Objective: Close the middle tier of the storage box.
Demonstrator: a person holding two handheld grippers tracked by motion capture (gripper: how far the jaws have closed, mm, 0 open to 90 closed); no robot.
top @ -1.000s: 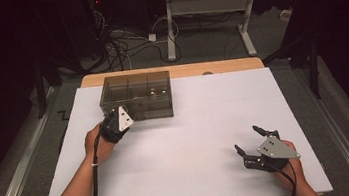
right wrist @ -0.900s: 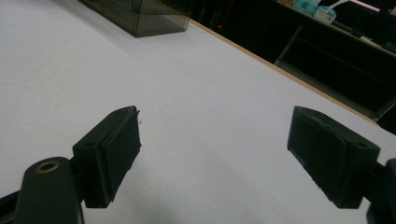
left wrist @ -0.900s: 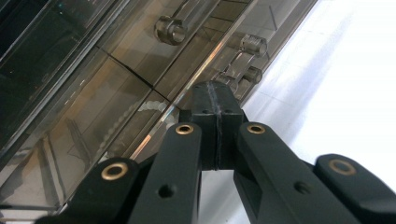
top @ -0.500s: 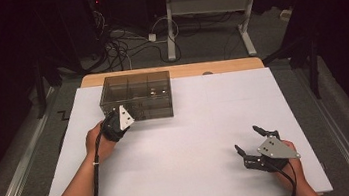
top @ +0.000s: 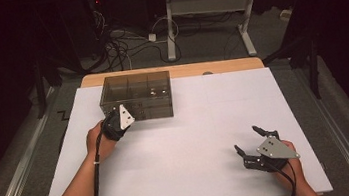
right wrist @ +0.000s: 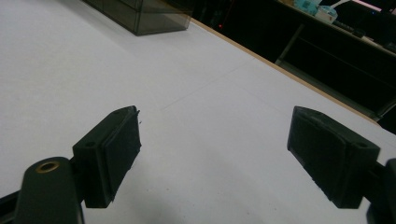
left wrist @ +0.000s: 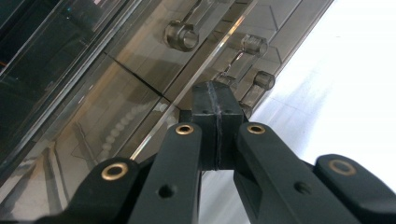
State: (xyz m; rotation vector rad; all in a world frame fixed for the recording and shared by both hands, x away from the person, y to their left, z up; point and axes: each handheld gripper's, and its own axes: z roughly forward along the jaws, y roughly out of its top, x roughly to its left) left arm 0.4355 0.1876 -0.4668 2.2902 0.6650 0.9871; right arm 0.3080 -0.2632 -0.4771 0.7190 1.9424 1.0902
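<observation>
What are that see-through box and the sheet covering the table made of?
The box looks like smoke-tinted clear plastic, probably acrylic: glossy walls show the dividers inside, and clear round knobs stick out of its front. The white sheet looks like matte paper or thin board; the table edge beyond it looks like pale wood.

A smoked clear box (top: 137,96) stands upright near the far left edge of the table (top: 203,140), long side along that edge. Partitions split it into compartments (three across the back row). Small clear knobs (left wrist: 182,36) stick out of its near face, and white beads (left wrist: 122,126) lie inside.
</observation>
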